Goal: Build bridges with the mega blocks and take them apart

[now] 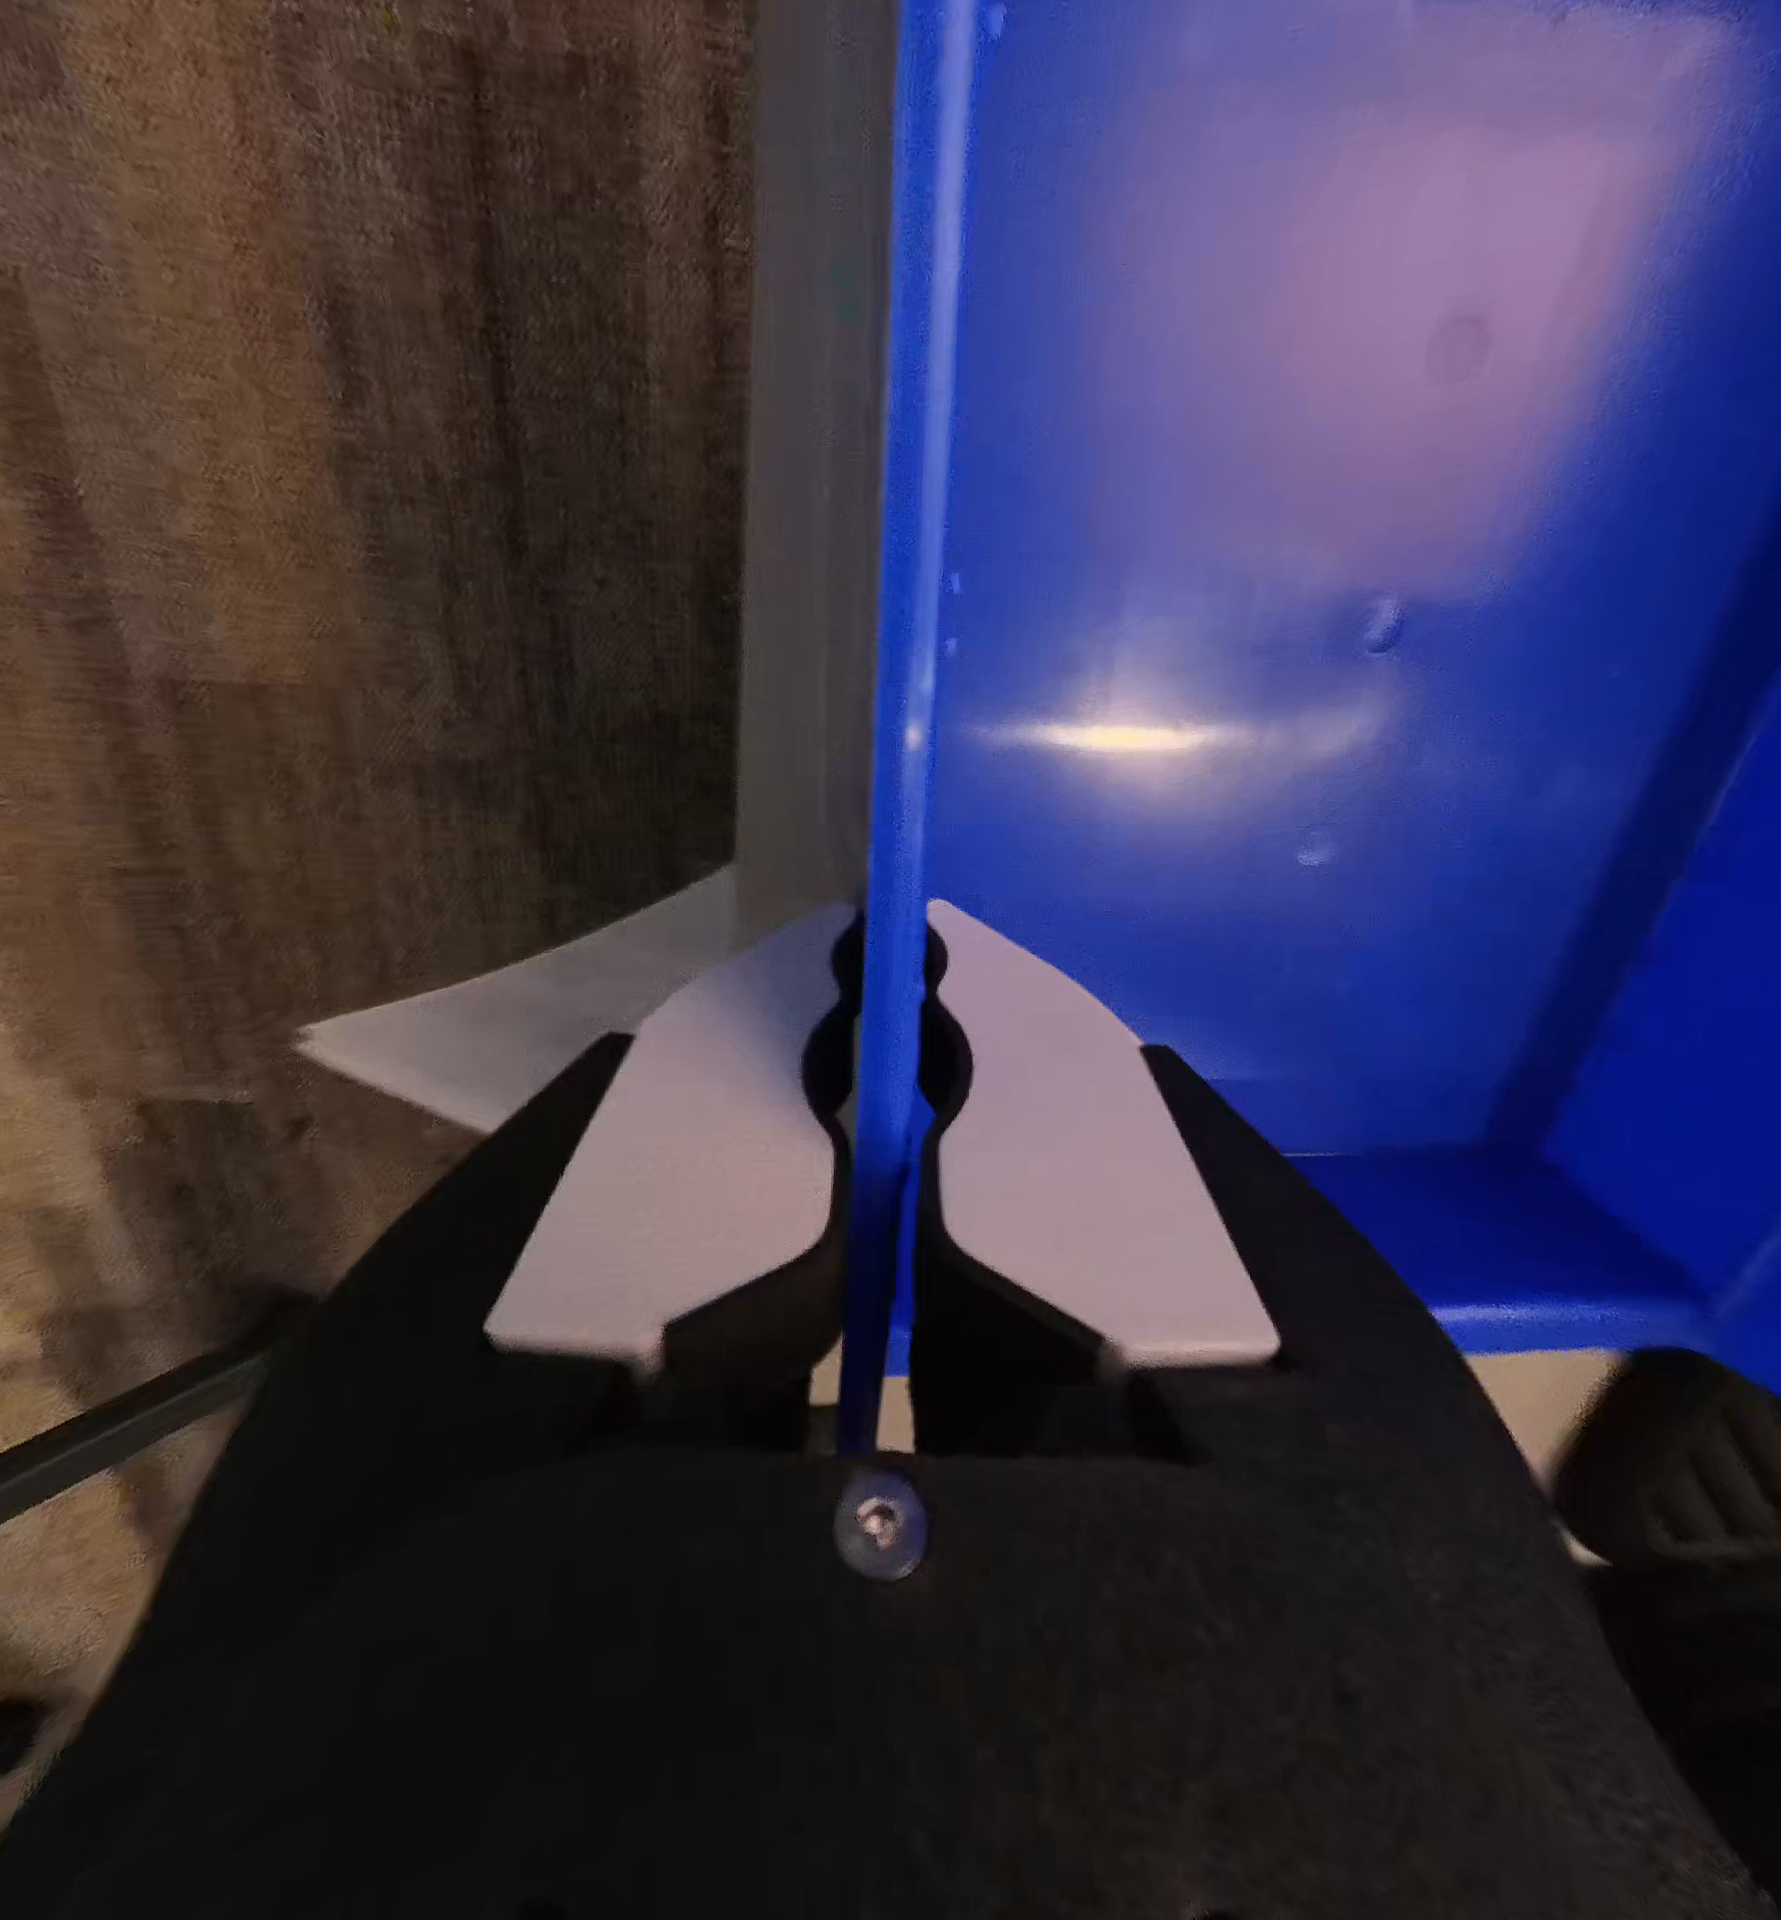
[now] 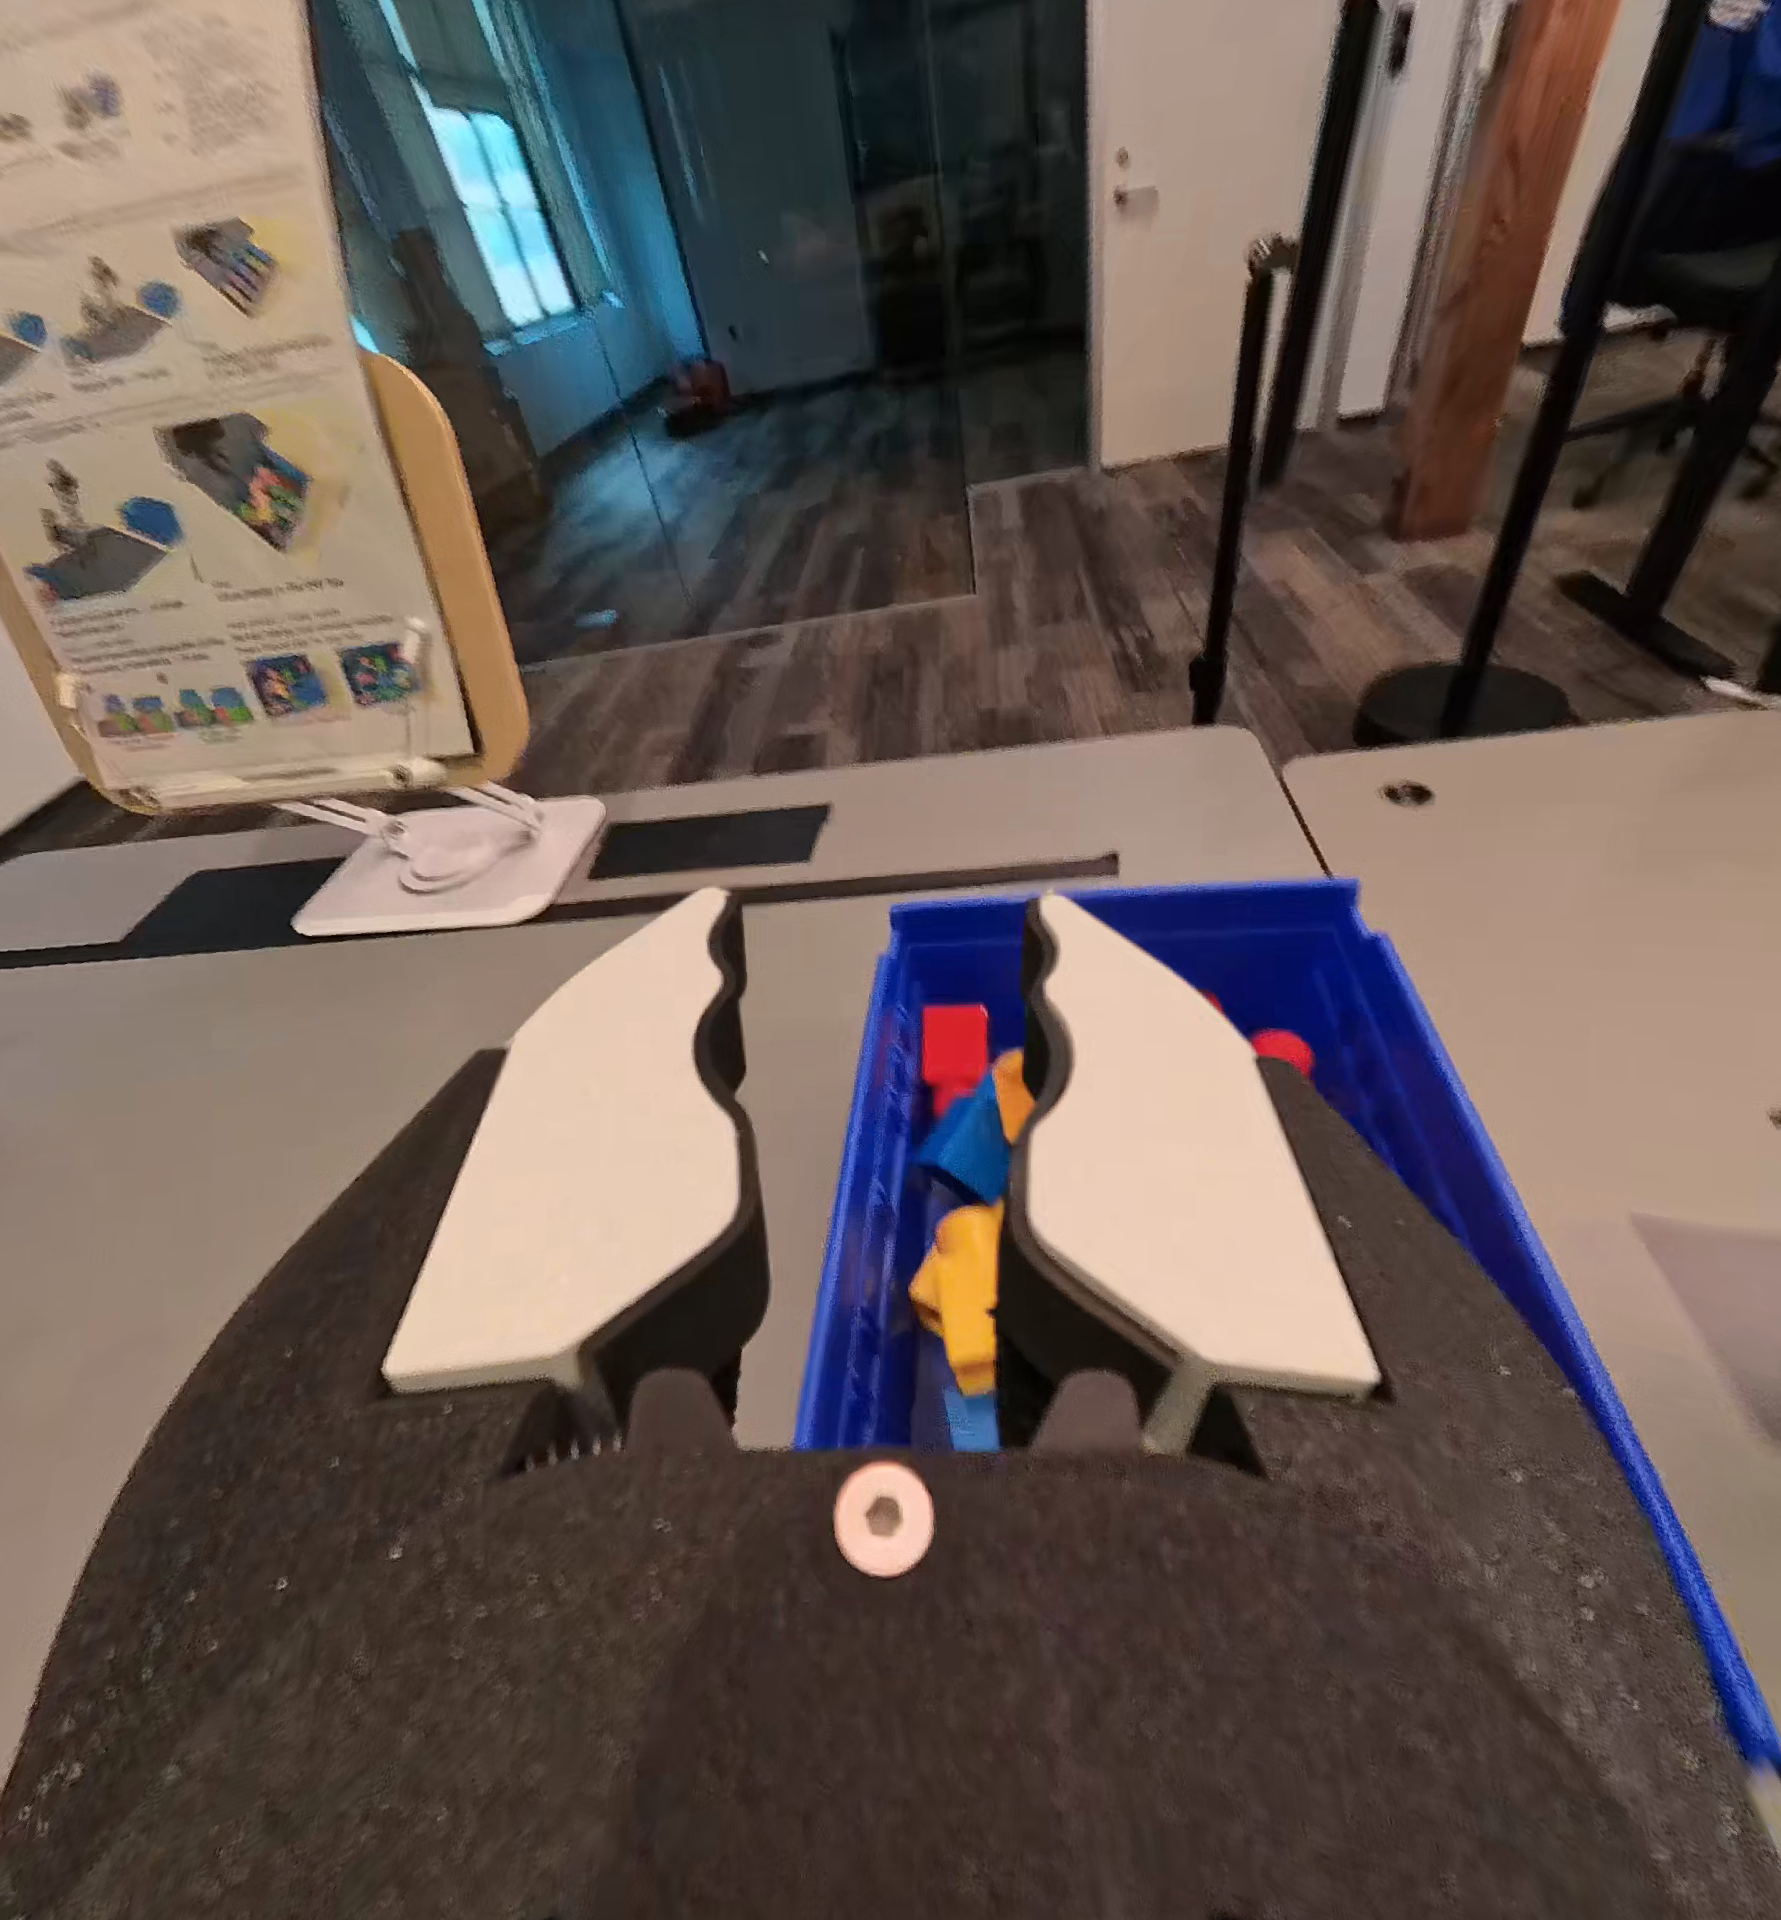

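In the left wrist view, the left tool (image 1: 888, 935) pinches the thin wall of a blue bin (image 1: 1333, 644), which fills the right half of the frame.

In the right wrist view, the right tool (image 2: 881, 914) is spread over a blue bin (image 2: 1385, 1039) at centre right on the grey table (image 2: 1592, 935), red, yellow and blue mega blocks (image 2: 969, 1143) inside.

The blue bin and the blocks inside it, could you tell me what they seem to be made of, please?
The blue bin looks like moulded hard plastic with a glossy finish: the left wrist view shows a bright glare streak on its thin wall, and the right wrist view shows ribs along its inner wall. The blocks, red, blue and yellow, also look like plastic, smooth and evenly coloured, though blur hides finer detail.
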Demonstrator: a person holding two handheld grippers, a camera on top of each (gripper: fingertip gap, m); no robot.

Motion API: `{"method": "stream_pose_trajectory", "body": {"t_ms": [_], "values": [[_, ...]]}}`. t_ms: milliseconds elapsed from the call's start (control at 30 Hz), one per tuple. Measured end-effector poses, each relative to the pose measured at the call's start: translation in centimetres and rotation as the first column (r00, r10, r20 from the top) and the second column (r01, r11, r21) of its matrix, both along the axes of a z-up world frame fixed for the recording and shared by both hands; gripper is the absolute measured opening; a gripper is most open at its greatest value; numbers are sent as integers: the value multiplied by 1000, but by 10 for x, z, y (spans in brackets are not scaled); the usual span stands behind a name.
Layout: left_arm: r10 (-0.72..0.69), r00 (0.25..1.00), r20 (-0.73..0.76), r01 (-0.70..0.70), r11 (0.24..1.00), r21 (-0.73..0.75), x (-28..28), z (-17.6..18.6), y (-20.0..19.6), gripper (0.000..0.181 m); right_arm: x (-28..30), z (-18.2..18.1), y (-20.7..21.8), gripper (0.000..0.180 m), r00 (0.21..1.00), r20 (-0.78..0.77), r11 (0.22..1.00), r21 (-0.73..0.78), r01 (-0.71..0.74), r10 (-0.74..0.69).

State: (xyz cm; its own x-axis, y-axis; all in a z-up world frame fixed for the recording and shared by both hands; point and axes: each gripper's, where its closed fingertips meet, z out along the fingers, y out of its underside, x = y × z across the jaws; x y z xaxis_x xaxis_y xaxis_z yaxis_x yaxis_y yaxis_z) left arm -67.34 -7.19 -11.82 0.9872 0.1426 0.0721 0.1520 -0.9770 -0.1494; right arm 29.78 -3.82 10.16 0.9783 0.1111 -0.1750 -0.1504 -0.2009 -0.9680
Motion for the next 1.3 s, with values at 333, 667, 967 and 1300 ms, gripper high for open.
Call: {"method": "stream_pose_trajectory", "body": {"t_ms": [333,667,967,1300], "values": [[-57,996,64,58,998,-6,49,0,7,5,123,-92,5,42,976,209,808,-584,81,53],[-78,994,73,79,997,-7,143,-1,30,5,162,-169,16,34,963,209,546,-834,84,171],[-136,988,78,137,991,-11,229,-3,54,5,175,-207,18,44,932,259,364,-918,156,253],[-112,988,108,114,993,-12,339,-4,53,5,156,-239,18,14,965,101,283,-959,29,244]]}}
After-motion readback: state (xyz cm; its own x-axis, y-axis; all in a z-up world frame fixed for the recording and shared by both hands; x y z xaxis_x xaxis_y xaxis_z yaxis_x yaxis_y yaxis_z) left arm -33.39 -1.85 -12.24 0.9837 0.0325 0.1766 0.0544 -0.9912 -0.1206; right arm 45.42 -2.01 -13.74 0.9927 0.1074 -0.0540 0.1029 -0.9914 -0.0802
